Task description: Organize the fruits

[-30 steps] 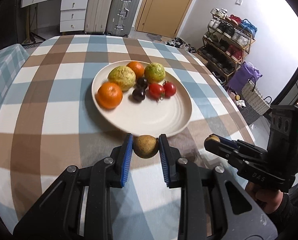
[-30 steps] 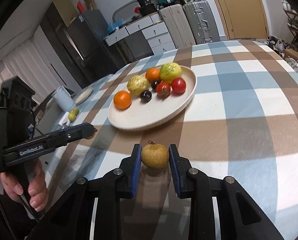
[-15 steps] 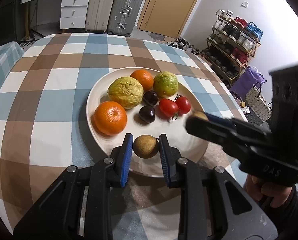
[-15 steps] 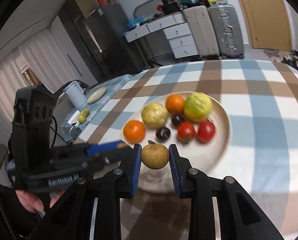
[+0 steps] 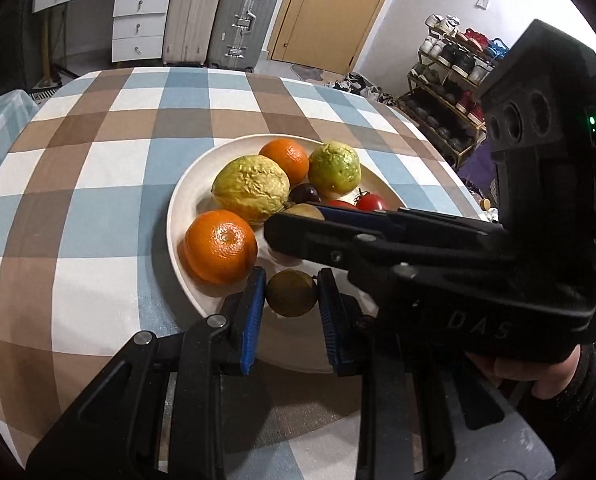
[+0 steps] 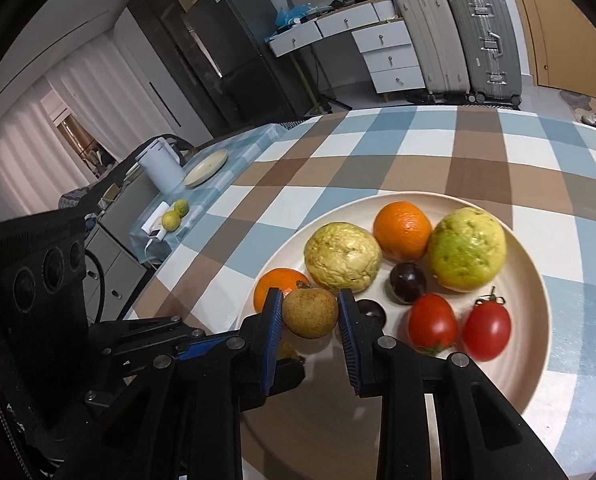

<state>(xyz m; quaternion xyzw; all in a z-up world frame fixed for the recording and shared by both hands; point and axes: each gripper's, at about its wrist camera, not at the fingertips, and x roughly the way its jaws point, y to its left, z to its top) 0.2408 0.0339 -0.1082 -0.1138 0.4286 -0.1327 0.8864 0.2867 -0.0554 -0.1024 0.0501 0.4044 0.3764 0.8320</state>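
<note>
left hand-held gripper [image 5: 290, 298]: clamping a small brown fruit [image 5: 291, 293], hanging just over the near rim of the plate [image 5: 177, 200]
right hand-held gripper [image 6: 309, 316]: squeezing its own brown round fruit [image 6: 310, 313] over the plate's middle, crossing in front of the left one
plate: sitting on the checked tabletop [image 5: 97, 152], carrying oranges, guavas, plums, tomatoes

Looking like a lived-in home: checked tablecloth [image 5: 97, 184] covering a dining table, suitcases [image 5: 221, 16] standing by the wooden door [image 5: 330, 12], shoe rack [image 5: 454, 80] overflowing, fridge [image 6: 233, 40] and white drawers [image 6: 386, 56] sitting behind.
</note>
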